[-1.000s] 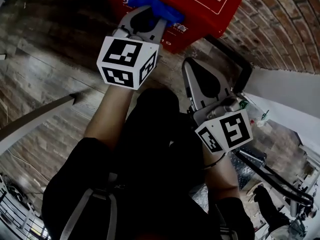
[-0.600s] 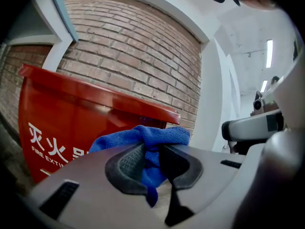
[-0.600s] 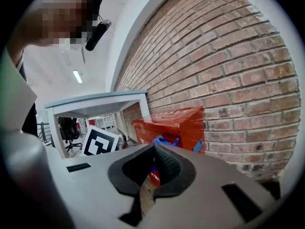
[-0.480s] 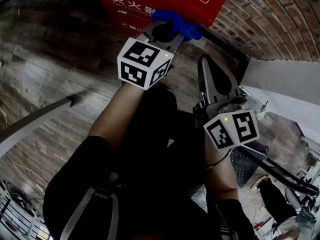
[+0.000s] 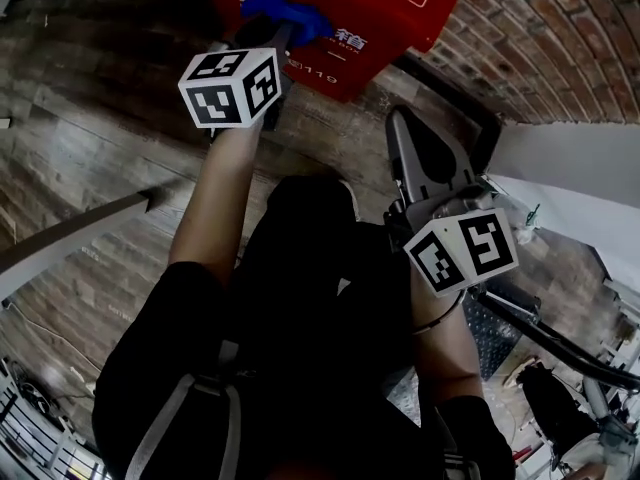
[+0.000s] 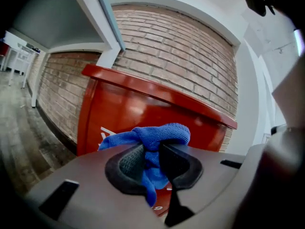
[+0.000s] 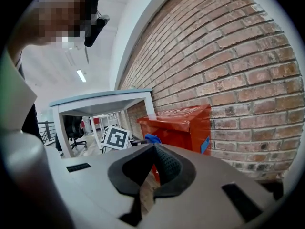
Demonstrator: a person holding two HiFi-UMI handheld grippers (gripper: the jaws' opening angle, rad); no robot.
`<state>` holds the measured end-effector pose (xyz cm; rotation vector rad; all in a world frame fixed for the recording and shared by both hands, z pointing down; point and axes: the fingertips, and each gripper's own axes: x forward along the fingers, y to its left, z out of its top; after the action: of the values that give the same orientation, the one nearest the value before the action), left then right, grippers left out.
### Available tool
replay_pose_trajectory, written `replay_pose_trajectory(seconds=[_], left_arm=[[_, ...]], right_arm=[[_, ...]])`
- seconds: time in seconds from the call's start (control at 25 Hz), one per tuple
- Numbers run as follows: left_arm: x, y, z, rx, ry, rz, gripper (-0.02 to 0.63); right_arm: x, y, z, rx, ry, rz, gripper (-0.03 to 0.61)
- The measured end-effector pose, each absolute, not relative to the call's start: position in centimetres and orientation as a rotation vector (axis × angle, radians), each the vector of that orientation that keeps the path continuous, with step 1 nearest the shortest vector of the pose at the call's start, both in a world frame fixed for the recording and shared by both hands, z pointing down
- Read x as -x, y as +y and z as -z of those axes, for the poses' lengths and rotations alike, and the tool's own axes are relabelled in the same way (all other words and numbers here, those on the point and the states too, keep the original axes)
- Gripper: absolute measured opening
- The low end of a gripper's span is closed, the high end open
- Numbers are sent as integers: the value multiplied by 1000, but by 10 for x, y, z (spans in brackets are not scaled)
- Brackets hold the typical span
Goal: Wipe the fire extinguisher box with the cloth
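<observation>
A red fire extinguisher box (image 5: 390, 3) with white print stands on the floor against a brick wall. My left gripper (image 5: 280, 28) is shut on a blue cloth (image 5: 288, 18) and presses it against the box's front face near its left side. In the left gripper view the blue cloth (image 6: 150, 142) bunches between the jaws, right in front of the red box (image 6: 143, 113). My right gripper (image 5: 405, 128) is shut and empty, held back from the box at its right. The right gripper view shows the box (image 7: 183, 123) from the side with the cloth (image 7: 152, 139) on it.
The brick wall (image 5: 560, 48) curves behind and to the right of the box. Wood-plank floor (image 5: 90, 138) spreads to the left. A black metal frame (image 5: 470, 108) stands beside the box. A white table (image 7: 95, 104) and an office chair (image 7: 74, 128) are farther off.
My left gripper has swung left across the box's front with the cloth, from the right part of the face to the left part. The right gripper has barely moved.
</observation>
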<state>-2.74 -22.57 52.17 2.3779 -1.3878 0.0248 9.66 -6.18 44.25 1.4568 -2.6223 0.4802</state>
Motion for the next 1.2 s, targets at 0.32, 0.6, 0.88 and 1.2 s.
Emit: replay_pose_trajectory(seconds=[0.32,0.6,0.88,1.2], left_arm=[[115,-270,-528,-2315,-1659,-128,77],[138,-282,-575,-2292,-1813,-447,77],[98,-267,-626,-2284,-1610,-472,77],[22,-234,-624,-2339,-1443,-376,77]], right_arm=[[-80,-66,-445,-1384,-2658,-487,15],[-75,-62,-448,-1350,-2660,-472,15],[-80,-62,-450,-1341,-2647,-466,15],[-74,-65,-452,-1315,-2658,-467,15]])
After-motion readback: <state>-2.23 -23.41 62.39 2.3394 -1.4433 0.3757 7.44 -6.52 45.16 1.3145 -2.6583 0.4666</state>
